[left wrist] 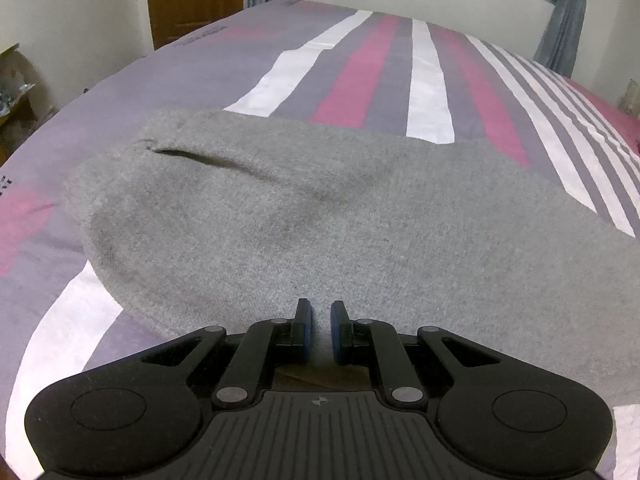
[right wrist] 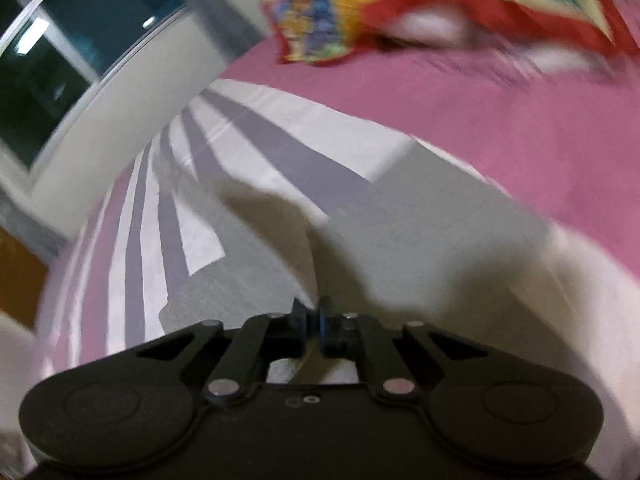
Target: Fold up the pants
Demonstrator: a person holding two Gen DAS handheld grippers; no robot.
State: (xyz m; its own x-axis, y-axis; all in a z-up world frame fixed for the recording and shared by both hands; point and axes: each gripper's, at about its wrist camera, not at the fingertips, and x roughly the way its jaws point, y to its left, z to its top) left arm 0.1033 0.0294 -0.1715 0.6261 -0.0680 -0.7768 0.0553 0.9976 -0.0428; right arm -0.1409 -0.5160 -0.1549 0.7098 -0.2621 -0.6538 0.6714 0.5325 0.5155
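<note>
Left wrist view shows the left tool (left wrist: 320,312) pinching the near edge of the grey pants (left wrist: 304,208) lying on the striped bed (left wrist: 348,76). The right tool (right wrist: 314,312), blurred, looks closed on a cloth edge. Likely mid-fold; next, carry both edges across together.

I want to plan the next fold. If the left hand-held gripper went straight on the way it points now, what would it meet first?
Most likely the grey pants: the left hand-held gripper points down at the fabric spread right ahead of its fingertips, with the striped bedsheet only beyond. How close is unclear.
</note>
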